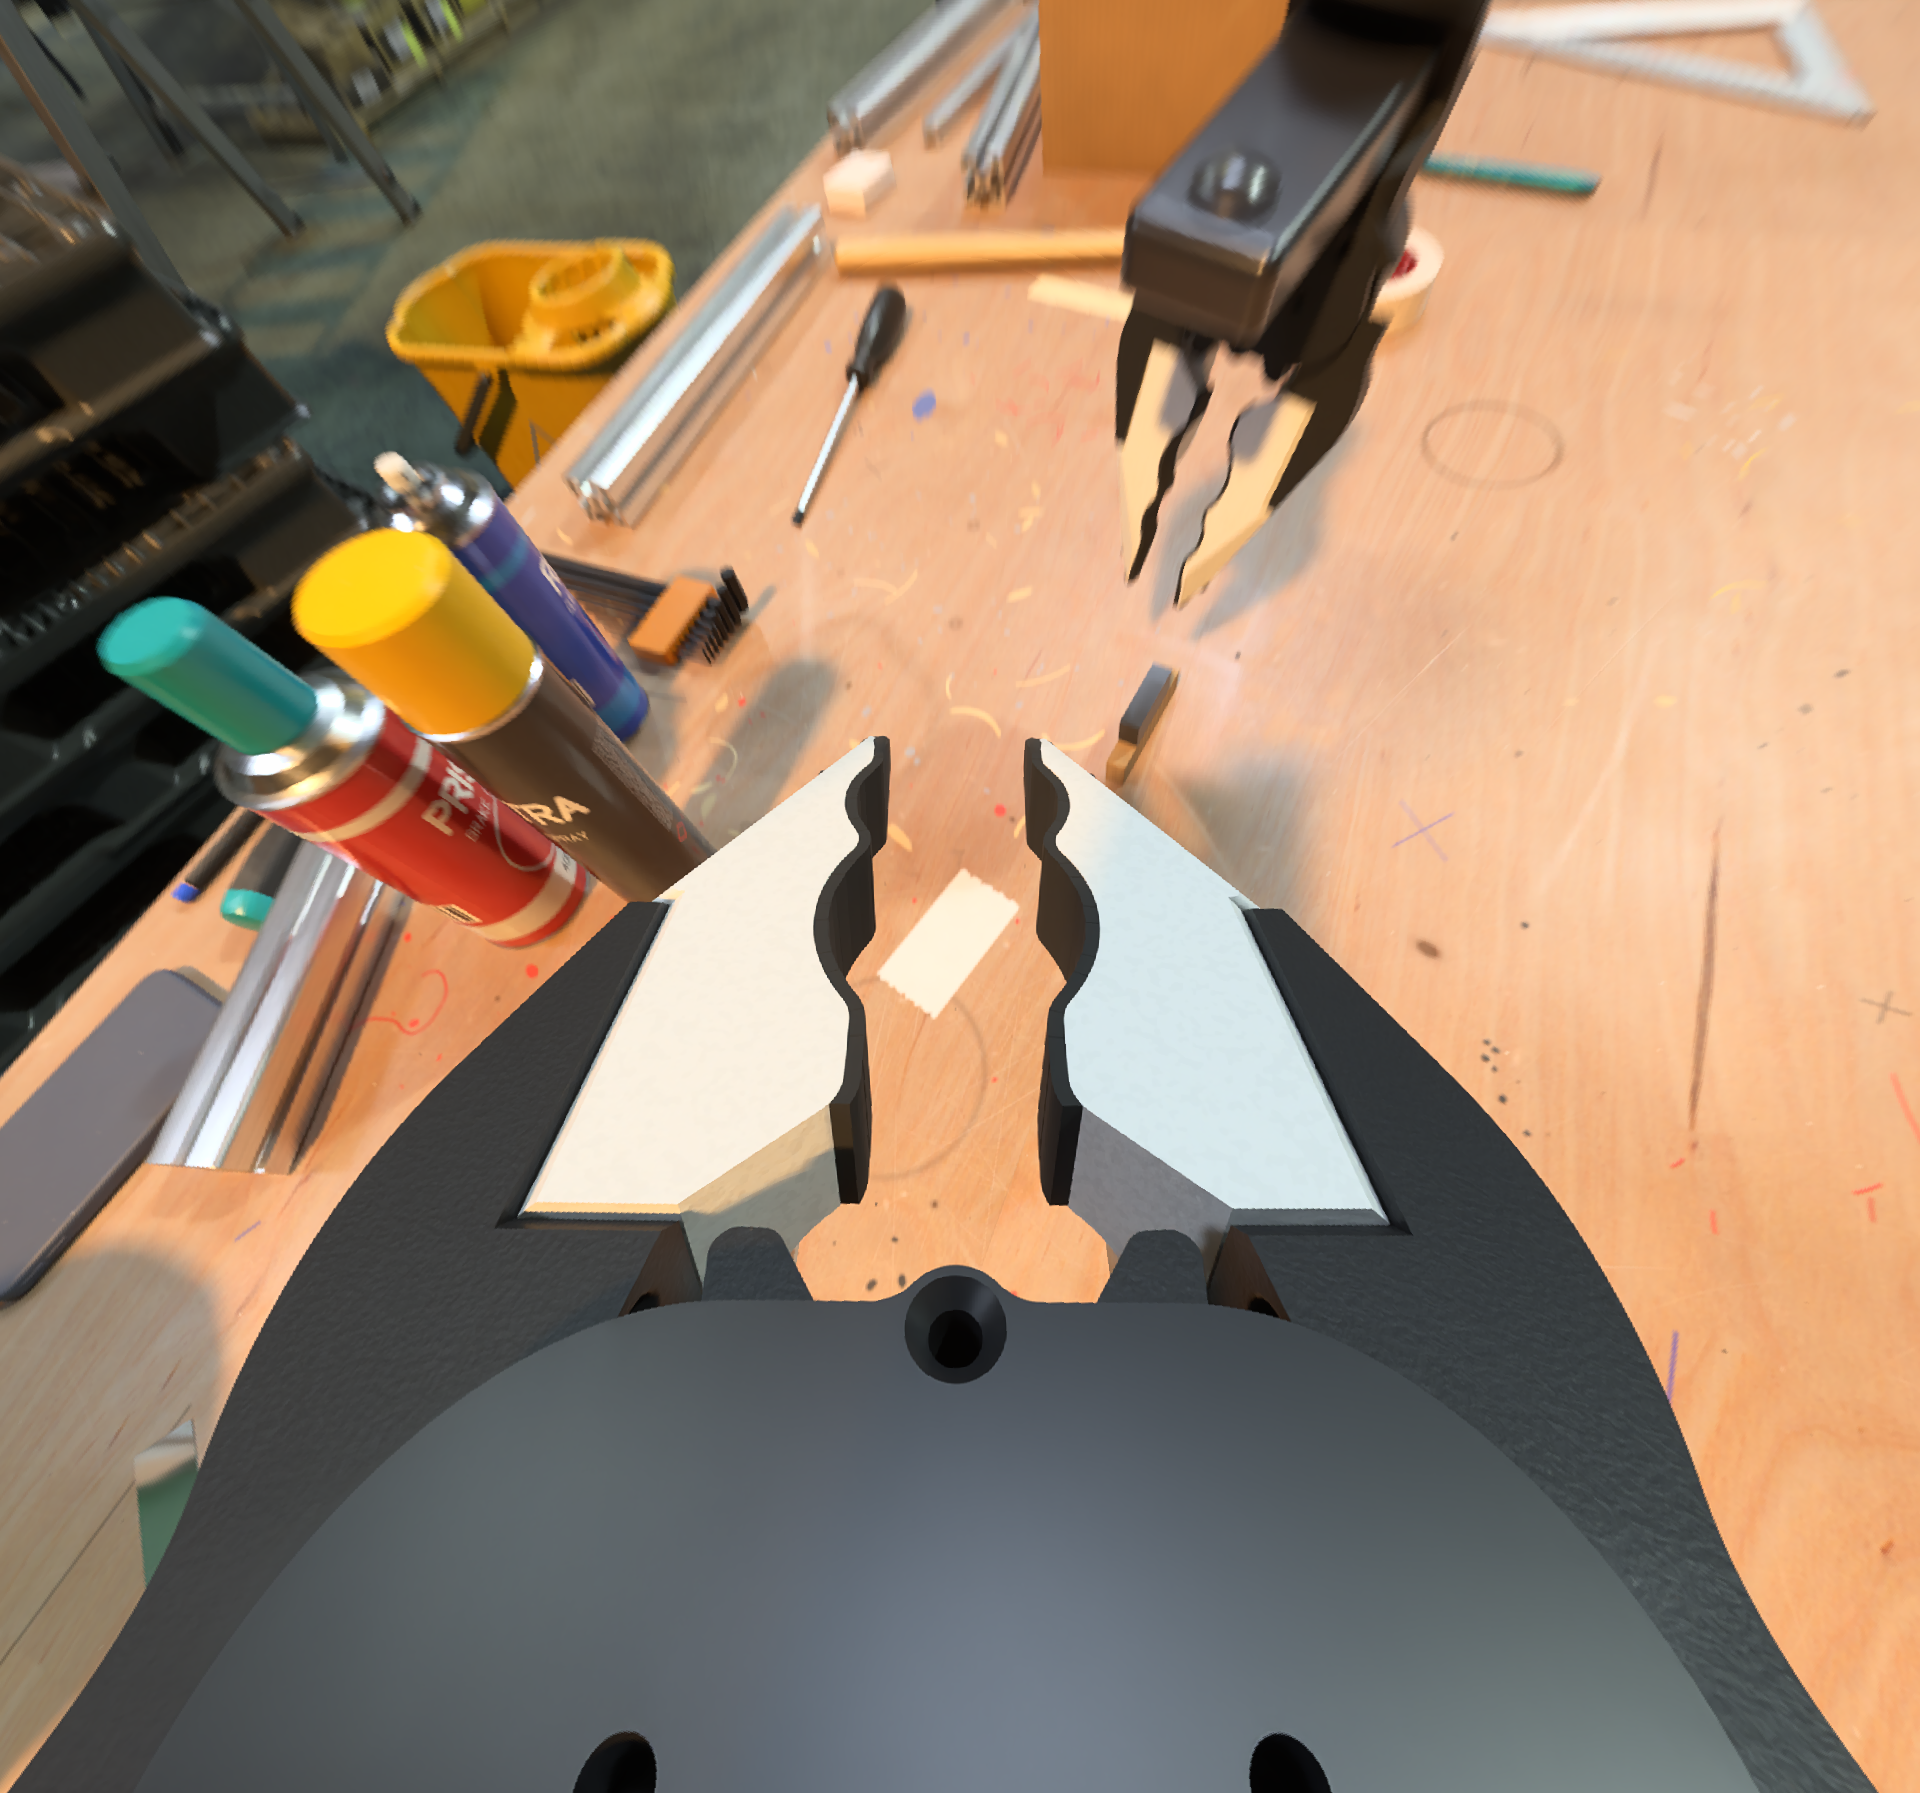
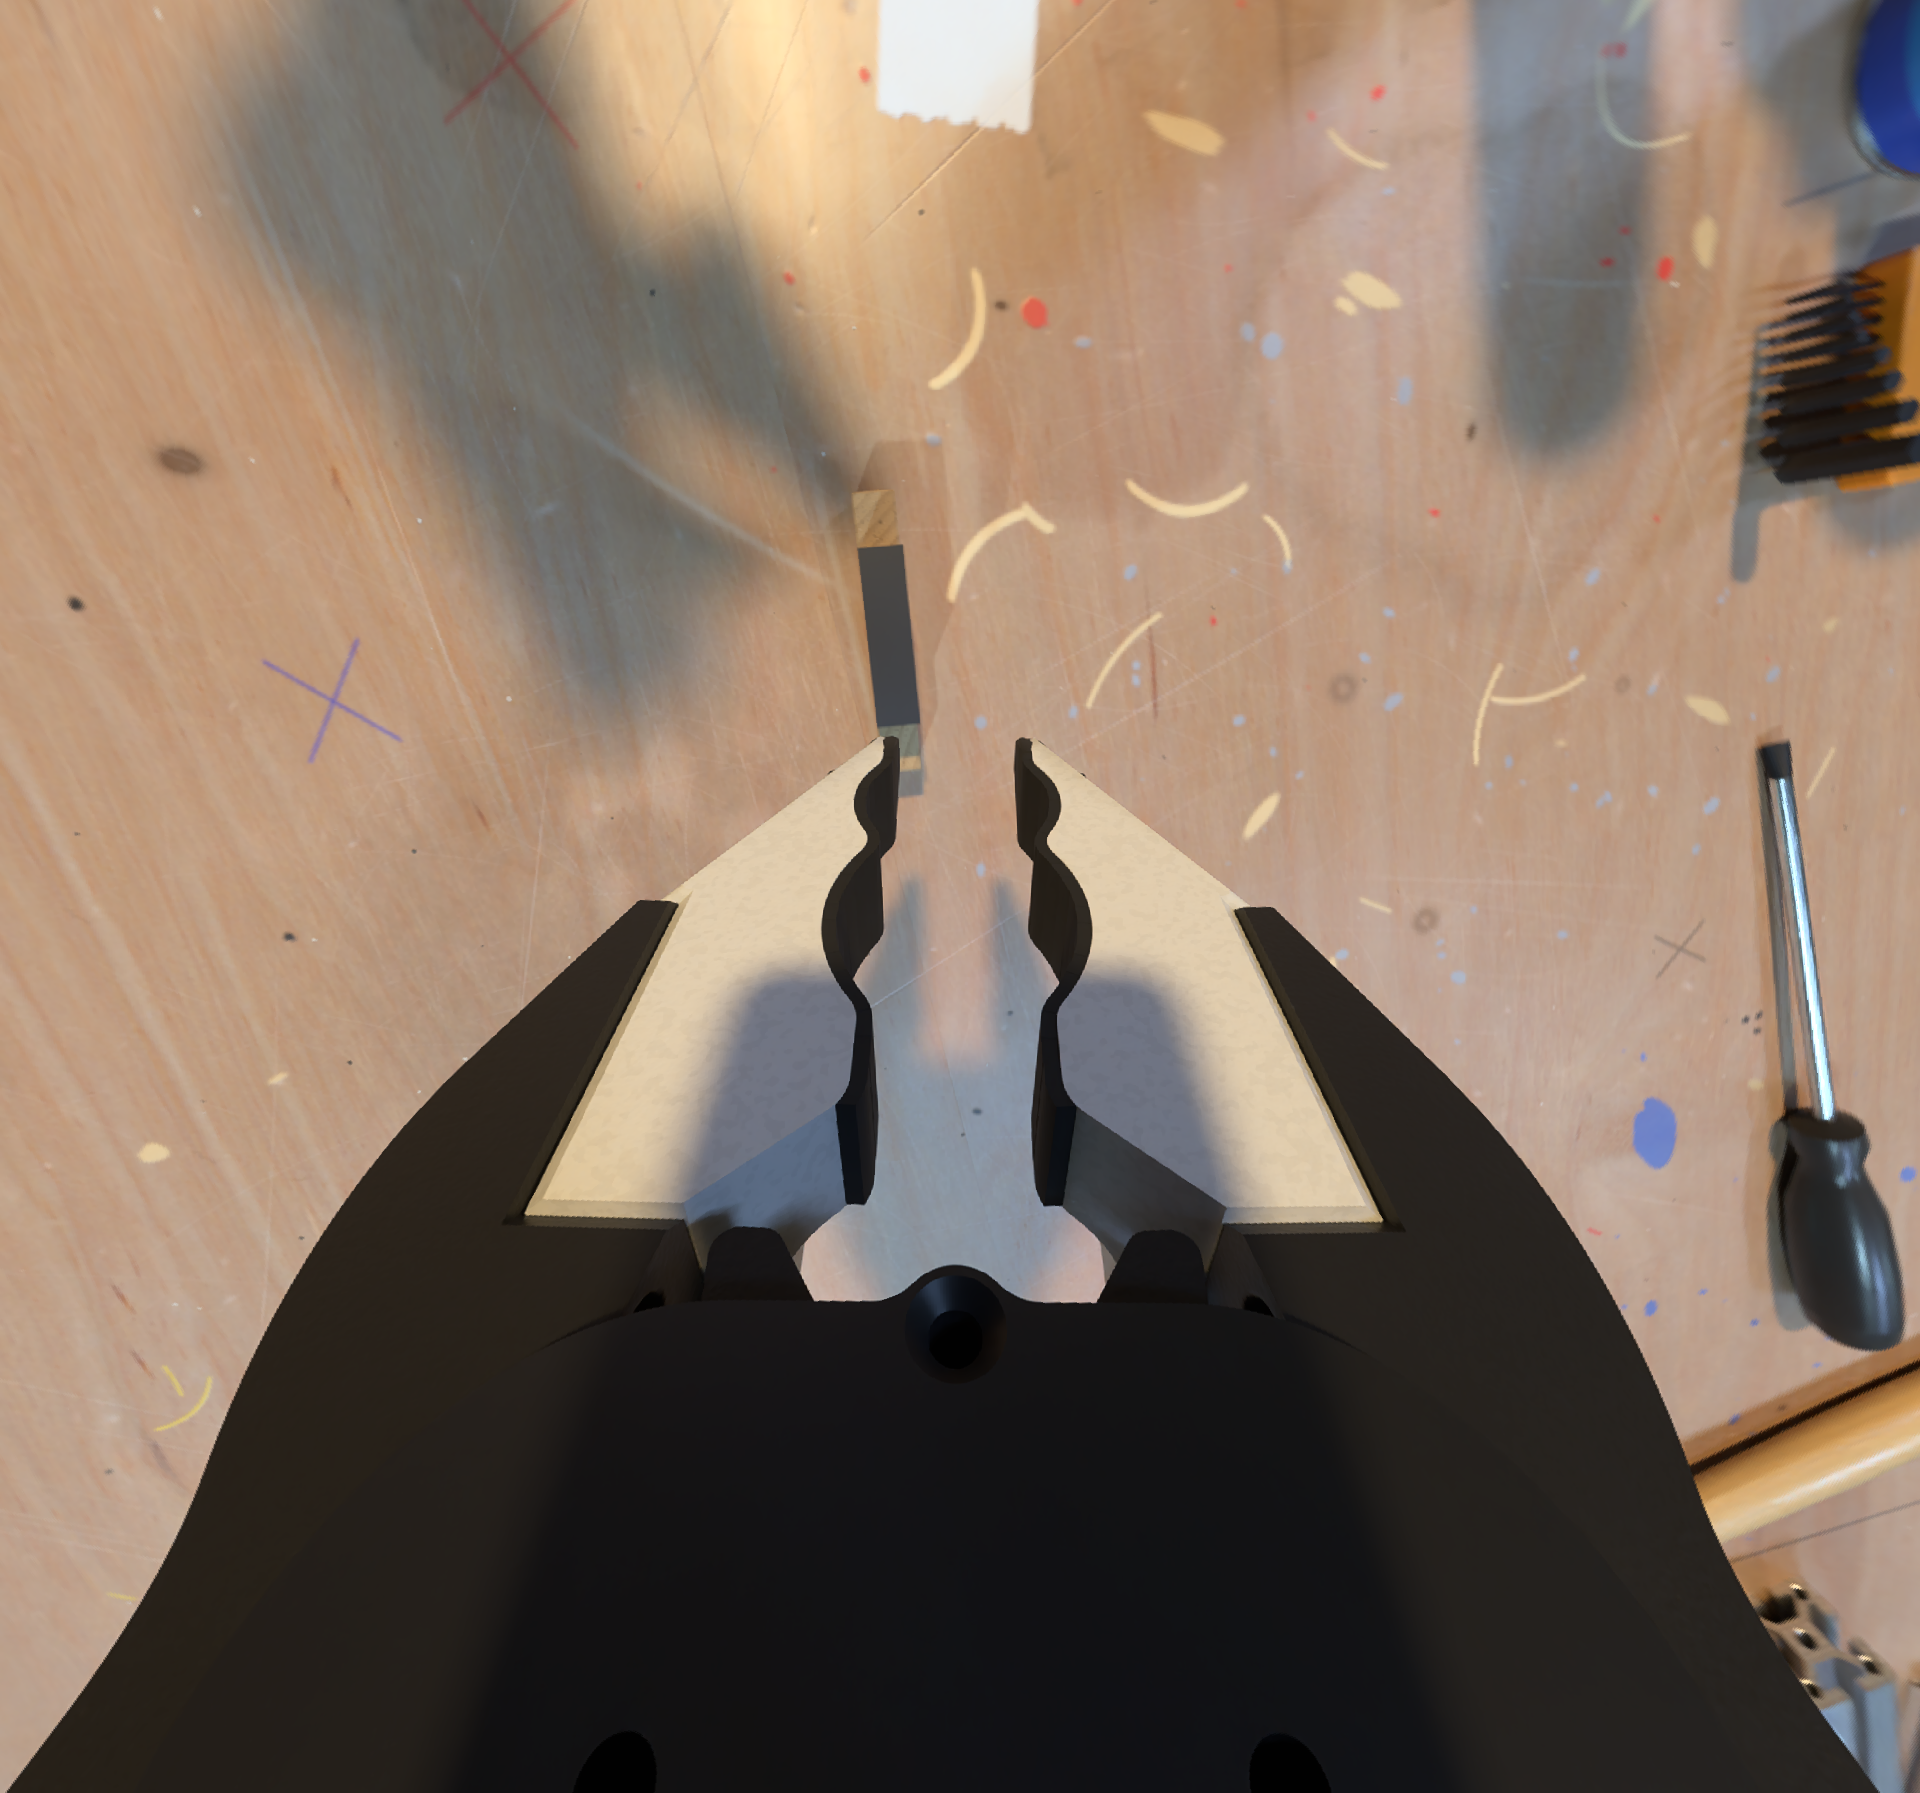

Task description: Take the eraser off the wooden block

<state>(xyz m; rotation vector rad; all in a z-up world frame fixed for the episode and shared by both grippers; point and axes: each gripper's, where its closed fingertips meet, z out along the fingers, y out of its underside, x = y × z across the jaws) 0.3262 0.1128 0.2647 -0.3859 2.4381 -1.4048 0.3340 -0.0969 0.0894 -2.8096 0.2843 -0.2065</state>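
Note:
A thin dark grey eraser (image 2: 888,631) lies on a small narrow wooden block (image 2: 875,517) on the workbench; the block's ends stick out at both ends of it. My right gripper (image 2: 954,756) is open and empty, pointing down, with its left fingertip just short of the block's near end. In the left wrist view the eraser (image 1: 1148,704) and the block (image 1: 1122,761) lie just beyond my right fingertip, below the hovering right gripper (image 1: 1164,580). My left gripper (image 1: 956,756) is open and empty above the bench.
A white strip of tape (image 1: 948,943) is stuck on the bench between my left fingers. Spray cans (image 1: 416,787) lie at the left, with an orange drill-bit holder (image 1: 691,616), a screwdriver (image 1: 852,393), aluminium profiles (image 1: 707,361) and a big wooden box (image 1: 1153,29) beyond. A yellow bucket (image 1: 530,330) stands on the floor.

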